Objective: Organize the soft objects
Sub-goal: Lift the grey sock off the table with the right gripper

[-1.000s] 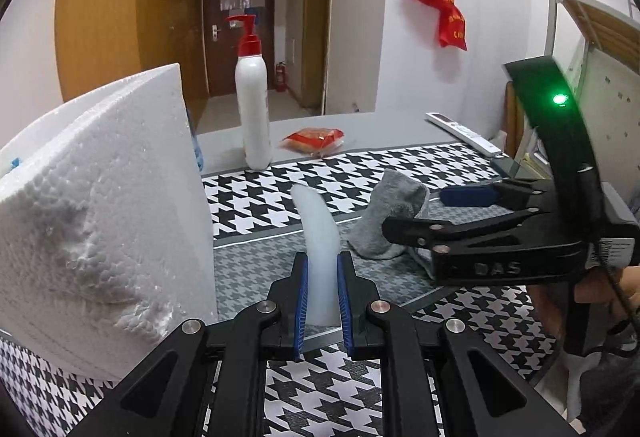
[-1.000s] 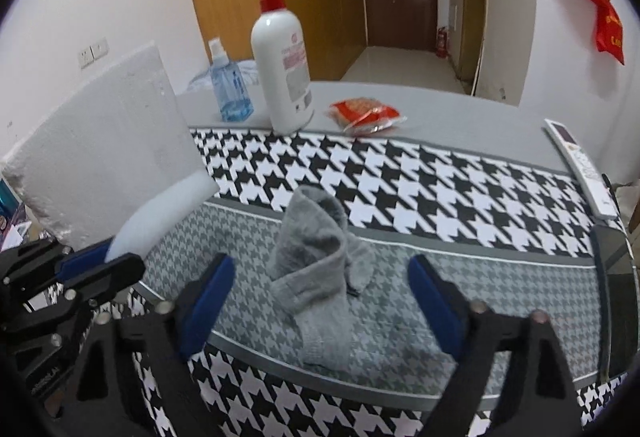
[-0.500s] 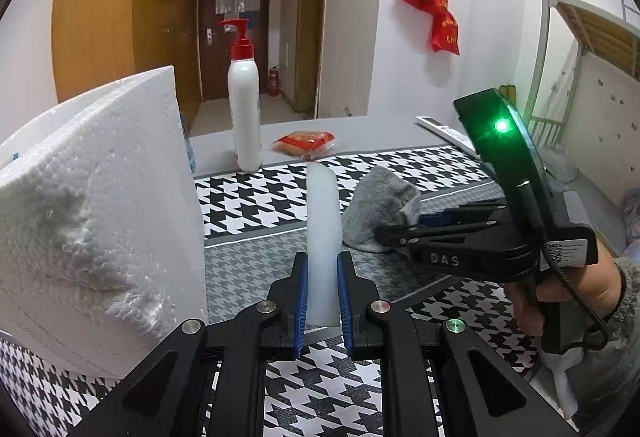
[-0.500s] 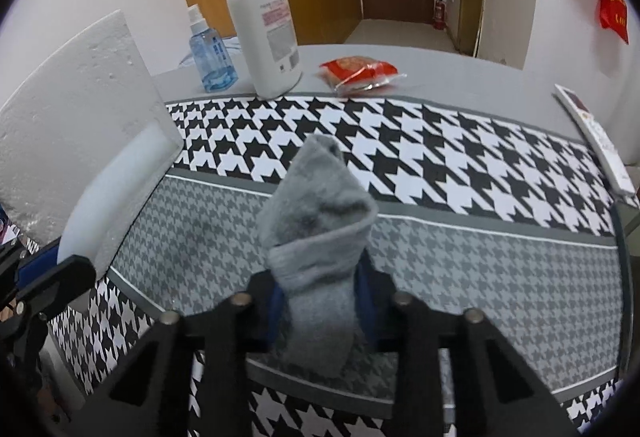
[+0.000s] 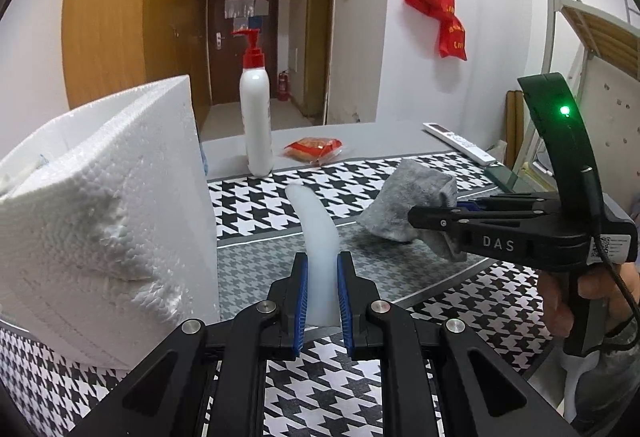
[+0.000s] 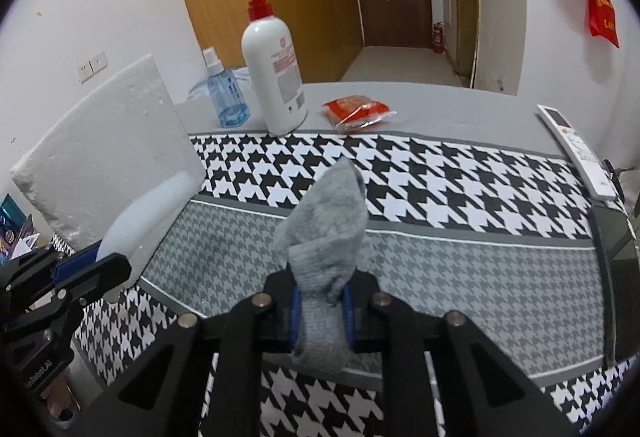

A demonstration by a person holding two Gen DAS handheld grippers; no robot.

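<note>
A grey sock [image 6: 326,221] stands up from my right gripper [image 6: 321,301], whose jaws are closing with the blue pads pressing on the sock's lower part. The left wrist view shows the sock [image 5: 404,205] held just above the houndstooth cloth by that gripper [image 5: 440,211]. My left gripper [image 5: 322,269] is shut on a curved white foam strip [image 5: 316,221] beside a white styrofoam box [image 5: 100,217]. In the right wrist view the left gripper [image 6: 92,269] and its strip [image 6: 140,217] sit at the lower left, in front of the box [image 6: 104,145].
A white pump bottle [image 6: 276,77], a blue spray bottle [image 6: 224,93] and a red packet [image 6: 356,109] stand at the table's far side. A remote [image 6: 576,149] and a dark flat device [image 6: 612,261] lie on the right. A hand [image 5: 560,301] holds the right gripper.
The right gripper's jaws went from wide apart around the sock to pressed on it, and the sock now stands raised off the cloth. The left gripper keeps its hold on the strip.
</note>
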